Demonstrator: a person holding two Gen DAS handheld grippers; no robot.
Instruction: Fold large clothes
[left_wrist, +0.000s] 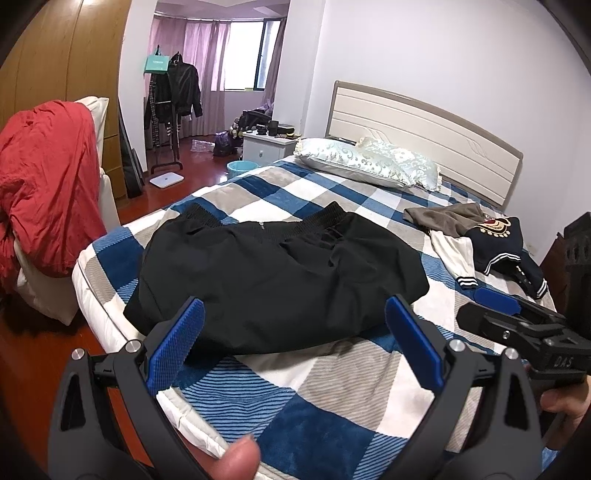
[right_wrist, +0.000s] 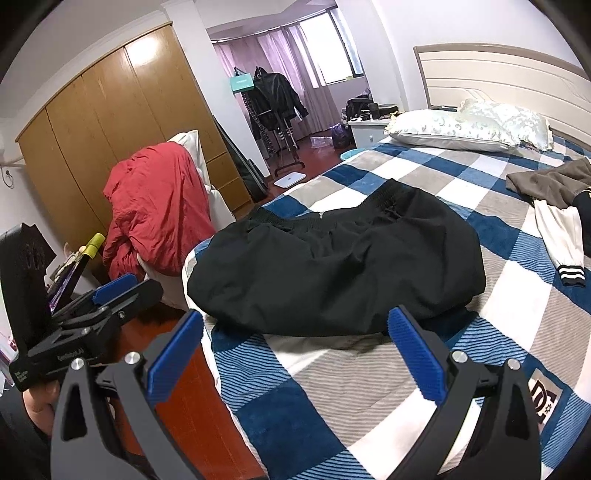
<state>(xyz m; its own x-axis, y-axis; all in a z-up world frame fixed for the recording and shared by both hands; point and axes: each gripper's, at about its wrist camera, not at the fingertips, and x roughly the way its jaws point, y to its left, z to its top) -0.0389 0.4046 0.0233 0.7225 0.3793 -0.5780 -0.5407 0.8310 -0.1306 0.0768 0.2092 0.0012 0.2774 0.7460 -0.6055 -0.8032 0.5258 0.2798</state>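
A black garment (left_wrist: 273, 277) with a ribbed elastic hem lies bunched, roughly folded, on the checked bed cover (left_wrist: 332, 387); it also shows in the right wrist view (right_wrist: 332, 266). My left gripper (left_wrist: 295, 325) is open and empty, hovering just short of the garment's near edge. My right gripper (right_wrist: 295, 332) is open and empty too, a little short of the same edge. The right gripper shows at the right of the left wrist view (left_wrist: 517, 317). The left gripper shows at the left of the right wrist view (right_wrist: 103, 299).
More clothes (left_wrist: 480, 236) lie on the bed's right side, a brown piece and a navy-and-white jacket. Two pillows (left_wrist: 369, 162) rest by the headboard. A red cover (right_wrist: 159, 210) drapes a chair left of the bed. A wardrobe (right_wrist: 122, 122) and a clothes rack (left_wrist: 173, 96) stand beyond.
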